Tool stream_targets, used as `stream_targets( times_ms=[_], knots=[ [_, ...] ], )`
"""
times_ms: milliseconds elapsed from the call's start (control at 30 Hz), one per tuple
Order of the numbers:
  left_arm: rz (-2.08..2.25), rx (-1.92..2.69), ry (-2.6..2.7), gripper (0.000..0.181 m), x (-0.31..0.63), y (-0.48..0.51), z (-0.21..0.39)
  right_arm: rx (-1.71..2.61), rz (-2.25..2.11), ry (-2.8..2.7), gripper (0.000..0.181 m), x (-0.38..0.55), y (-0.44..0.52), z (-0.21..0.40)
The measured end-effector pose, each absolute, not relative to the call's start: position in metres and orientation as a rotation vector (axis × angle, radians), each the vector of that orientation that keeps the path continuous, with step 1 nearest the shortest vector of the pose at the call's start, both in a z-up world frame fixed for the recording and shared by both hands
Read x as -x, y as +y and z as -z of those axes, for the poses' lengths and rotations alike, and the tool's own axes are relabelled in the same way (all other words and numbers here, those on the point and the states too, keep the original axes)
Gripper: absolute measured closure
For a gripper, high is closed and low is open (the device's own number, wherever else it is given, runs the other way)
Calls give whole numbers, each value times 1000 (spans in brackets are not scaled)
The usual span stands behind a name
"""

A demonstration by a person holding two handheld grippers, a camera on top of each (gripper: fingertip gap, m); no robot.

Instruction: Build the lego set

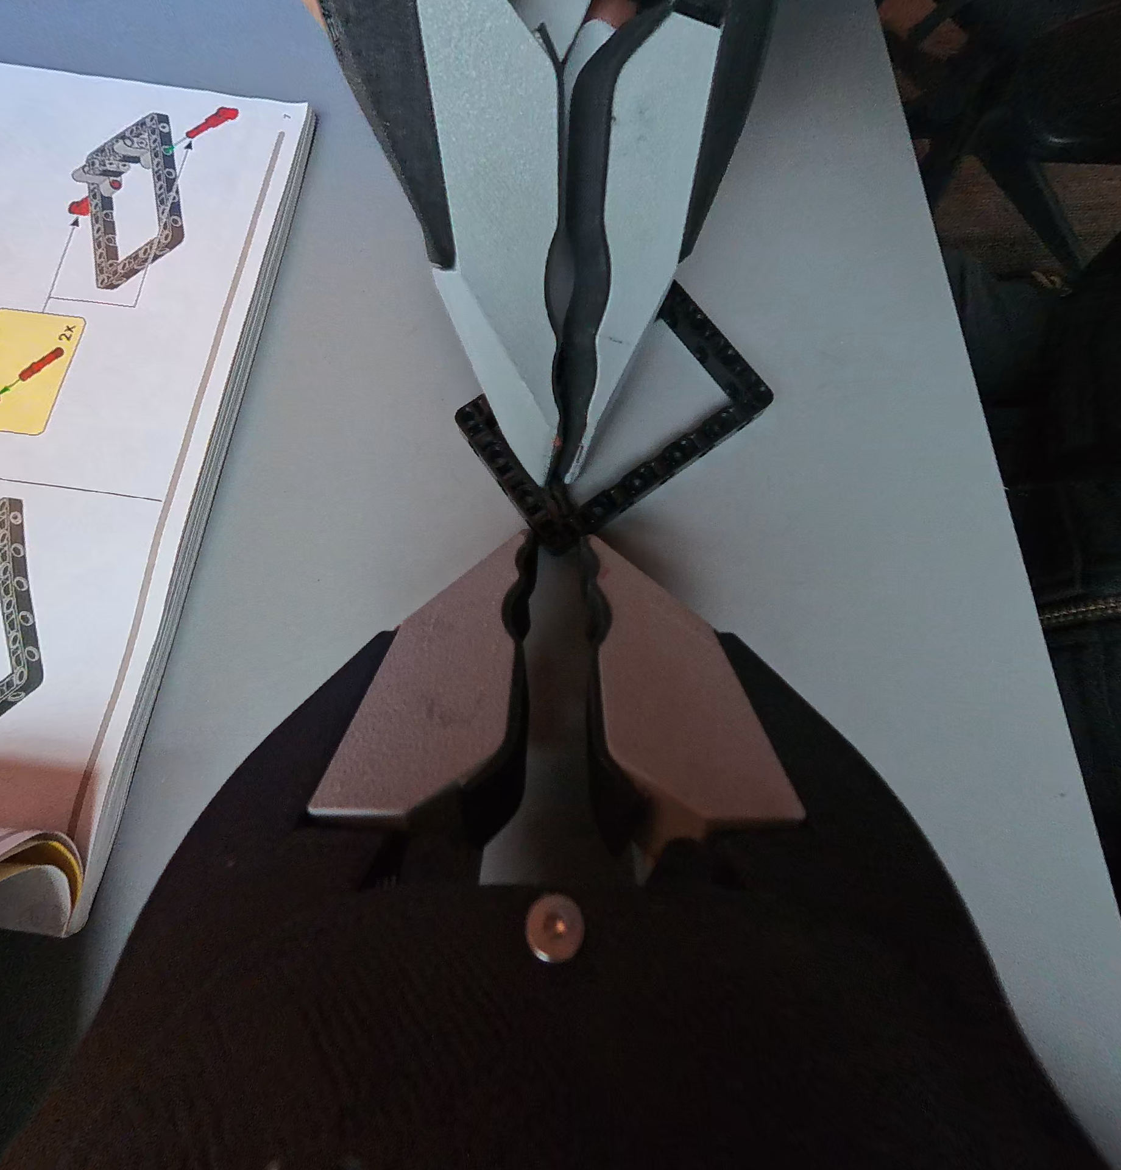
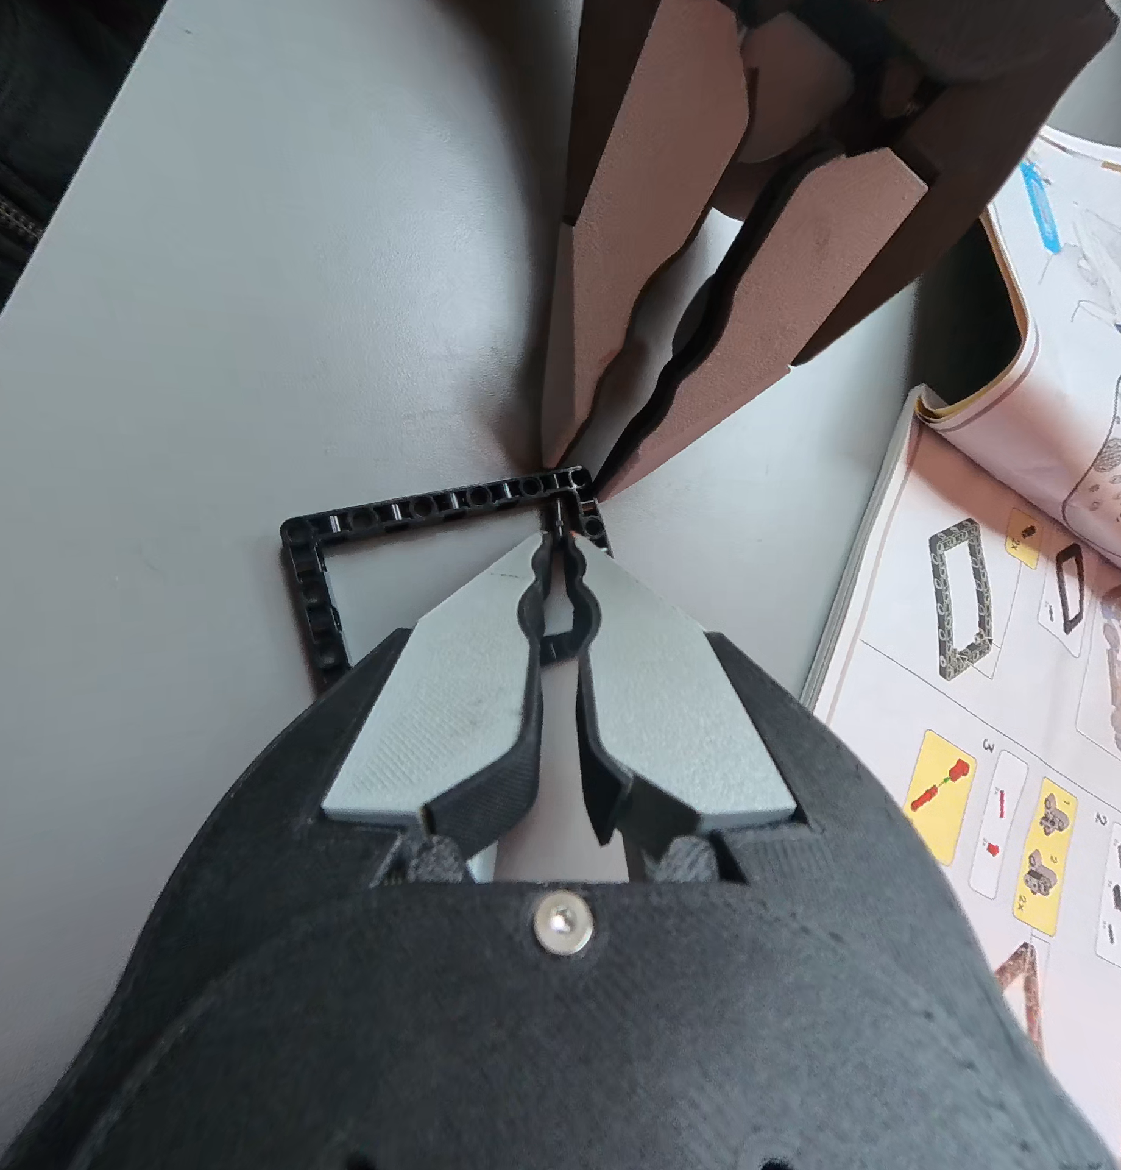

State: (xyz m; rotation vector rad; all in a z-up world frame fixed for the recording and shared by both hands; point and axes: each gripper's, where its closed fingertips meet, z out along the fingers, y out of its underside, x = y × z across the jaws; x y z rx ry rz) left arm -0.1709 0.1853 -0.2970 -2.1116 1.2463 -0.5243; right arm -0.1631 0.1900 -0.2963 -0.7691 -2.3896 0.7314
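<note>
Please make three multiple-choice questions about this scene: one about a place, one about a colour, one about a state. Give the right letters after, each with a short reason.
1. Where does the instruction booklet lie in the left wrist view?
A. left of the frame
B. under the frame
C. right of the frame

2. What colour is the lego frame?
A. red
B. black
C. yellow

3. How does the frame lie on the table?
A. standing on one edge
B. lifted in the air
C. flat

Answers:
1 A, the open pages fill that view's left side.
2 B, all its visible beams are black.
3 C, its sides rest on the grey table, with the left gripper and the right gripper meeting at one corner.
</note>
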Motion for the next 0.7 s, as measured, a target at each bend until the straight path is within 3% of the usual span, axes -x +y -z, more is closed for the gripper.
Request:
stream_targets(
  times_ms=[700],
  knots=[
    [565,2108,1269,172,173,182,297,646,-674,-2359,181,166,186,296]
  ],
)
